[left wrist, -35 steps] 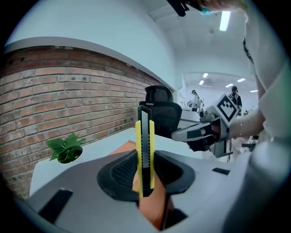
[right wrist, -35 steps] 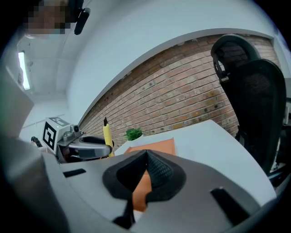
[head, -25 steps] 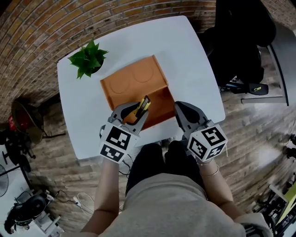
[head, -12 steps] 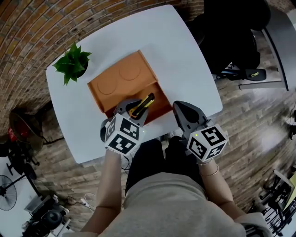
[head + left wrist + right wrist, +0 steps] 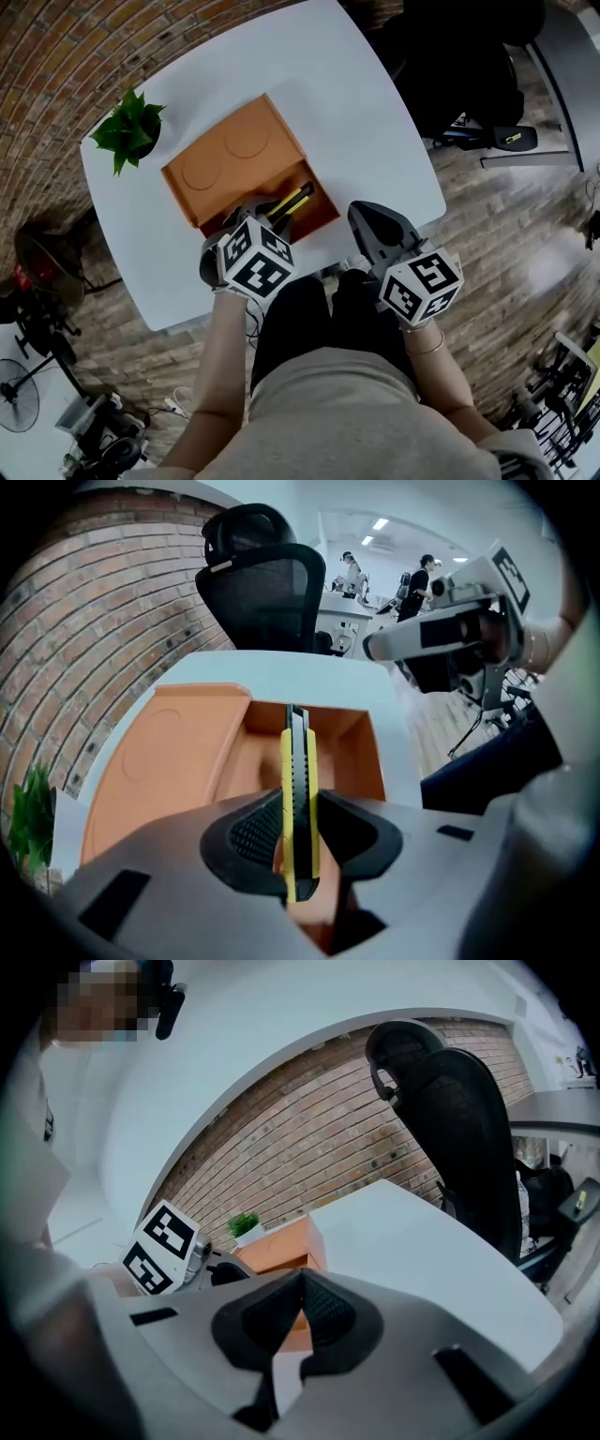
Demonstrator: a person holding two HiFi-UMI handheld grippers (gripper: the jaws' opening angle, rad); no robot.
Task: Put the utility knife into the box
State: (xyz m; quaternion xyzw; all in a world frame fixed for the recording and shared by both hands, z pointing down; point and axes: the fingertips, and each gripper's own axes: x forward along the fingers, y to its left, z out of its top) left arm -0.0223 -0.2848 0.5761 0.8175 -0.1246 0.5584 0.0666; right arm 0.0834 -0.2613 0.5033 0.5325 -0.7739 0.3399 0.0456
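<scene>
A yellow and black utility knife stands clamped between the pads of my left gripper, its tip pointing into the open compartment of the orange box. In the head view the left gripper hangs steeply over the box's near end with the knife sticking out over the compartment. The box's lid lies flat, hinged open behind it. My right gripper hovers off the table's near edge, right of the box; in the right gripper view, the right gripper has its pads together on nothing.
The box sits on a white table, with a small potted plant at its far left corner. A black office chair stands behind the table on the right. My legs are just under the near edge.
My left gripper has sunk and tipped steeper, bringing the knife lower over the box's open compartment. The right gripper has drifted a little beside the box.
</scene>
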